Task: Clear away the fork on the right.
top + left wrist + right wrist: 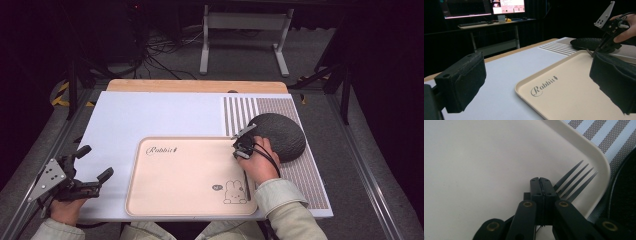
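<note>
Two claws at the worktop (150, 115), right claw (541, 182) pressed together over a smooth beige tray (150, 200), dark fork (576, 182) tines just beyond it, textured dark dome (280, 135) alongside, left claw (94, 162) spread apart, low, empty, beside the tray.

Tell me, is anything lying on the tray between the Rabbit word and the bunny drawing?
No. In the high view, the beige plastic tray is bare between them.
</note>
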A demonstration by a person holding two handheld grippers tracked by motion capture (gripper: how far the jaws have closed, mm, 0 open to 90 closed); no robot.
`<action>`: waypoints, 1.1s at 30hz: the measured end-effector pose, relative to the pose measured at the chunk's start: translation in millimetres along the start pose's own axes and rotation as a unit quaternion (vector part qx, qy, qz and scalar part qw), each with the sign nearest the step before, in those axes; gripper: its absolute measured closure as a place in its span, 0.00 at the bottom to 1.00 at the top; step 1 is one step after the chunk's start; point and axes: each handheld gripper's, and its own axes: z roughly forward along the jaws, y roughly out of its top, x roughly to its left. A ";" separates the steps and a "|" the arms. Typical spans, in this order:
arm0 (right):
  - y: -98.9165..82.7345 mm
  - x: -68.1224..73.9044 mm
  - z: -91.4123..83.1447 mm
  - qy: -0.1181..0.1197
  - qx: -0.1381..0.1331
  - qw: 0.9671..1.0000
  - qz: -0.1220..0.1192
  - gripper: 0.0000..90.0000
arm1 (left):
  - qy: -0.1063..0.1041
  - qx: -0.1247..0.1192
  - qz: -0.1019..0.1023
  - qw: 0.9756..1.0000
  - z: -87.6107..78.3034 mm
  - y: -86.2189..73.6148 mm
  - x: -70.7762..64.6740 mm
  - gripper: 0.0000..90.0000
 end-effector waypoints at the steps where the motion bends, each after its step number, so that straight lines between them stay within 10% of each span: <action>1: -0.1 -0.1 -0.2 -0.002 0.001 1.000 0.002 1.00 | 0.000 -0.001 -0.001 1.000 0.1 0.0 -0.1 0.02; 6: -0.5 -0.5 -0.3 -0.002 0.000 1.000 0.003 1.00 | 0.000 0.001 0.000 1.000 0.0 0.1 0.2 0.02; 15: 2.1 0.9 -22.9 -0.012 -0.073 0.997 -0.020 0.66 | 0.000 0.001 0.000 1.000 -0.2 0.0 0.2 0.02; 20: 1.3 0.5 -48.3 -0.011 -0.129 0.989 -0.078 0.32 | 0.000 0.000 -0.001 1.000 0.3 0.1 -0.5 0.02; 33: -34.7 -16.3 -90.1 0.004 -0.245 0.969 -0.023 0.12 | -0.001 0.002 0.001 1.000 0.1 0.2 -0.7 0.02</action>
